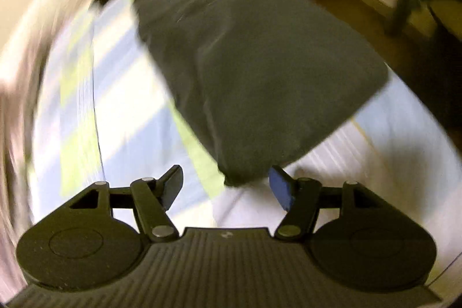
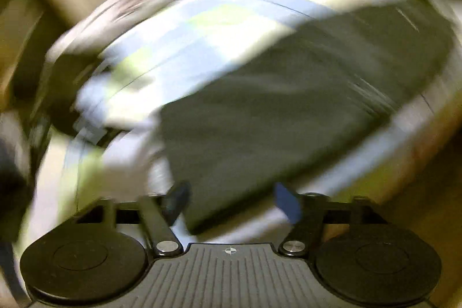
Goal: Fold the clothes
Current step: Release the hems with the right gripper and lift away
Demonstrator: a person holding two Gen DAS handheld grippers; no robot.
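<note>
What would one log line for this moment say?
left gripper: open, empty | right gripper: open, empty | dark grey cloth garment: flat on checked bedsheet | views blurred

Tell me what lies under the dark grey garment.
The dark grey garment lies on a checked blue, white and yellow-green sheet, which shows around its edges. What the cloth covers directly beneath is hidden.

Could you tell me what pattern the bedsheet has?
Blue, white and yellow-green checks on the bedsheet, clearest in left wrist view.
</note>
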